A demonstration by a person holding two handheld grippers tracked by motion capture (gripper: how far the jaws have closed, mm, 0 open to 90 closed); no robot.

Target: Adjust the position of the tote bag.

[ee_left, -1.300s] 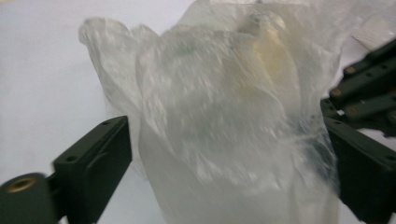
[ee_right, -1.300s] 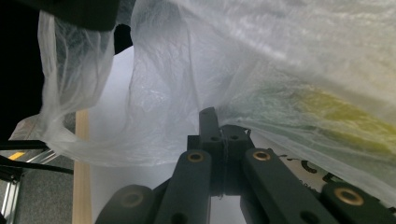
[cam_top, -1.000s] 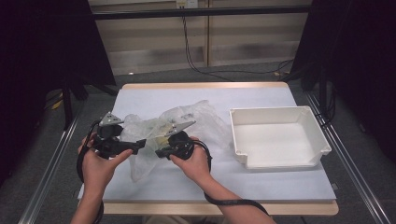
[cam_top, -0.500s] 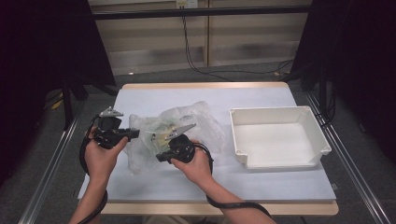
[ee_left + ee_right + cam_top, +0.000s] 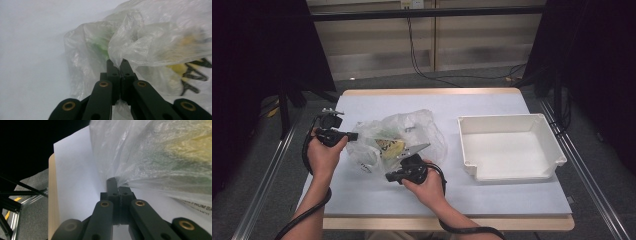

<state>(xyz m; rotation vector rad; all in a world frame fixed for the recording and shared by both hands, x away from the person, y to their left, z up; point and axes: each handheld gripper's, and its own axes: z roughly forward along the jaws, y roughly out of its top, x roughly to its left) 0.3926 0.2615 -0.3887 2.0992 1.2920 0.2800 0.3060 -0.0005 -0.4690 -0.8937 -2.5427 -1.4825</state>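
A crumpled clear plastic bag (image 5: 409,131) with yellow and green contents lies on the pale table (image 5: 492,195), left of centre. My left gripper (image 5: 354,135) is at the bag's left side, shut on a fold of its film. In the left gripper view the jaws (image 5: 120,62) pinch the plastic bag (image 5: 155,42), with black print and something yellow behind it. My right gripper (image 5: 389,177) is at the bag's near edge, shut on the film too. The right gripper view shows its jaws (image 5: 116,182) closed on the stretched plastic bag (image 5: 162,152).
An empty white tray (image 5: 509,119) stands on the right half of the table. The table's wooden left edge (image 5: 52,202) and metal rails run beside the floor. Black cables trail from both grippers along the person's forearms.
The left gripper has moved away from the person and the right gripper has drawn nearer, both still holding the bag. The film between them is pulled further apart.
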